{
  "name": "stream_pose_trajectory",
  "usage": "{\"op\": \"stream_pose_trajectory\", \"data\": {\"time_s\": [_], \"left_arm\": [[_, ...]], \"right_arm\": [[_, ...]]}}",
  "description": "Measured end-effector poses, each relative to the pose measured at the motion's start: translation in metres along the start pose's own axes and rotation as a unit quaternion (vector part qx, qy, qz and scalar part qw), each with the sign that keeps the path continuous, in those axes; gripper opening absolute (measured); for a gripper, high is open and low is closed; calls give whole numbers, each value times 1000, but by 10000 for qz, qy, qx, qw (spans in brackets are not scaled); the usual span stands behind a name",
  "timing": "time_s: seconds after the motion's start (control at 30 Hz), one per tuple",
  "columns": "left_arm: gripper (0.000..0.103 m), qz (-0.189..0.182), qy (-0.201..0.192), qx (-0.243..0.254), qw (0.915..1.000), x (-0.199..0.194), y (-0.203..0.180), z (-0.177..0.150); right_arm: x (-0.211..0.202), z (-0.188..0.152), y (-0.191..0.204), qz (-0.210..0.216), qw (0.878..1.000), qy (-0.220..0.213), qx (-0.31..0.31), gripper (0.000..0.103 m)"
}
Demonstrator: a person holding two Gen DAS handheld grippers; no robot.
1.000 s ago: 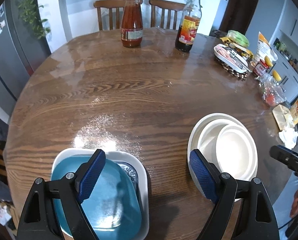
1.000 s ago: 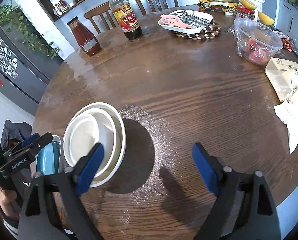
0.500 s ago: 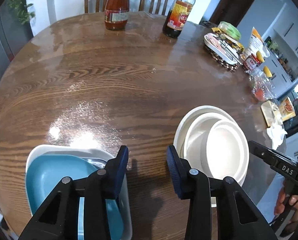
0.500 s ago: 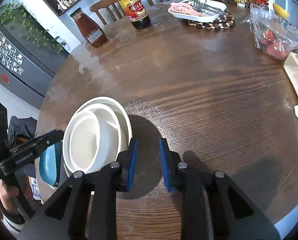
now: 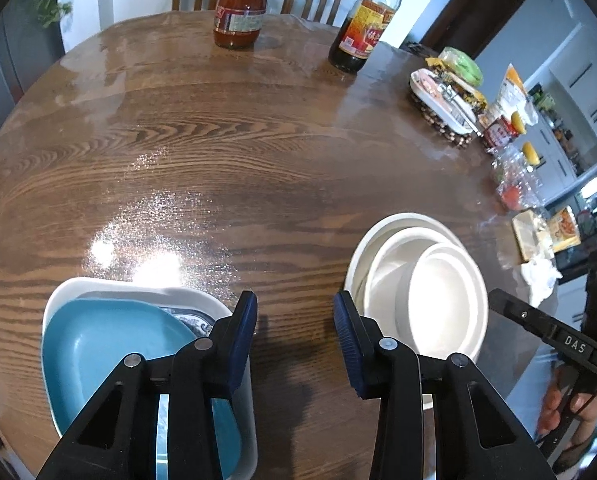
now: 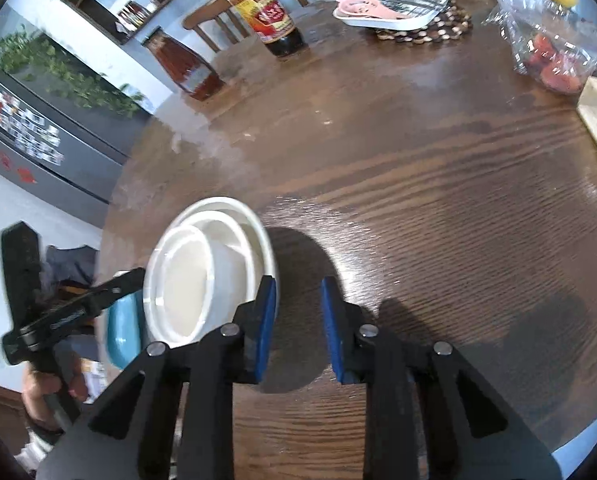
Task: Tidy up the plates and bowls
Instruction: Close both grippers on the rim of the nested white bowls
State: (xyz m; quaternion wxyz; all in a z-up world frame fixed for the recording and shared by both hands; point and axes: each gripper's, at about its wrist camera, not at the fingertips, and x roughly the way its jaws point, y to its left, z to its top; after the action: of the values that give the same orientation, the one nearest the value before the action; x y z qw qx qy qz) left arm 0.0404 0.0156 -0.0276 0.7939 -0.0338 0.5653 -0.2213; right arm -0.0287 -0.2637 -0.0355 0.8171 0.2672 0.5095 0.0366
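Left wrist view: the left gripper [image 5: 294, 320] hangs over bare wood with its blue ribbed pads partly spread and nothing between them. The stack of white bowls [image 5: 418, 292] sits just right of it at the near rim of the desk [image 5: 234, 152]; three smooth, glossy round bowls nest one inside another. Left of that stack, across a clear strip of wood, a teal plate [image 5: 110, 344] lies in a white rounded-square dish [image 5: 138, 286], also at the near edge. In the right wrist view the right gripper [image 6: 298, 312] has its pads drawn close together with a narrow gap, gripping nothing, just right of the bowls and above their shadow. Beyond the bowls the round, dark, strongly grained desk is open and shiny. At its far rim stand a red sauce bottle [image 5: 240, 8] and a dark soy bottle [image 5: 362, 28]. Right of the bowls along the edge are a white tray on a beaded mat [image 5: 442, 100], bagged food [image 5: 514, 180] and crumpled paper [image 5: 538, 276].
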Motion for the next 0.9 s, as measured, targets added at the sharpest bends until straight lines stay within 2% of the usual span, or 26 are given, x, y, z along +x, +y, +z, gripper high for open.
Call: {"op": "stream_pose_trajectory", "data": {"time_s": [0.53,0.67,0.77,0.9], "left_arm": [[41,3,100,174,9998,5,-11,-2],[41,-107,418,70,9990,14,-7,5],[41,-220,810,-79,9964,26,-4,11],[41,20,716,148,9973,24,-13,12]], "right_arm": [[7,0,9,-232,9995,89,-201,25],[10,4,9,-273,9993,147,-187,25],[20,10,7,-270,9988,403,-59,26],[26,14,9,-308,9980,542,-103,26]]}}
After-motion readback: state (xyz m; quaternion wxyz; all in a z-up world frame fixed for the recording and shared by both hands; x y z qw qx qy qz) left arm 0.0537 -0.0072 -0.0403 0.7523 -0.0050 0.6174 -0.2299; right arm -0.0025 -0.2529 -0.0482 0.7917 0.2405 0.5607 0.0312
